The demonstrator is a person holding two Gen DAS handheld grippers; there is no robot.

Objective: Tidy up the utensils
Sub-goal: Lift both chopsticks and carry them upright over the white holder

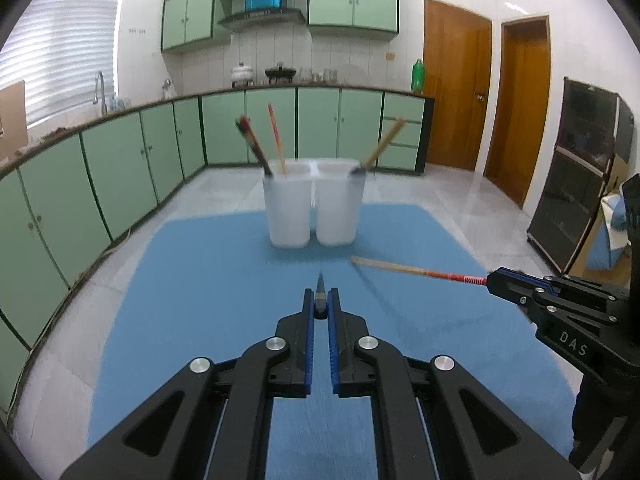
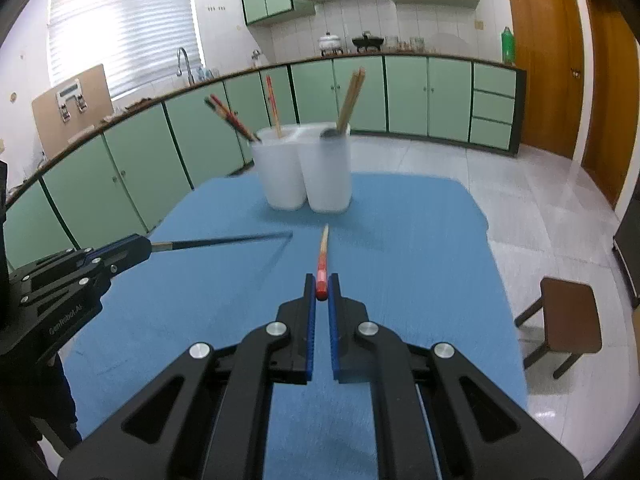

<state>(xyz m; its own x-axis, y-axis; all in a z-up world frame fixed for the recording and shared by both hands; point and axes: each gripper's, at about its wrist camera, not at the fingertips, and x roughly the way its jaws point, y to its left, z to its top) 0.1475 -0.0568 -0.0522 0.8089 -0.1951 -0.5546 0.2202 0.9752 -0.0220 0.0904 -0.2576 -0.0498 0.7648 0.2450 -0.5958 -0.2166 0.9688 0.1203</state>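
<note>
Jaws clamping chopsticks; chopsticks in both cups [image 1: 316,210].

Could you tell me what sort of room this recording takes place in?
Most likely a home kitchen: green cabinets run under a long counter with a sink tap, a range hood hangs on the tiled wall, and pots stand on the counter.

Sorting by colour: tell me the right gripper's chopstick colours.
Red handle end, pale wooden tip; clearest in right wrist view.
</note>
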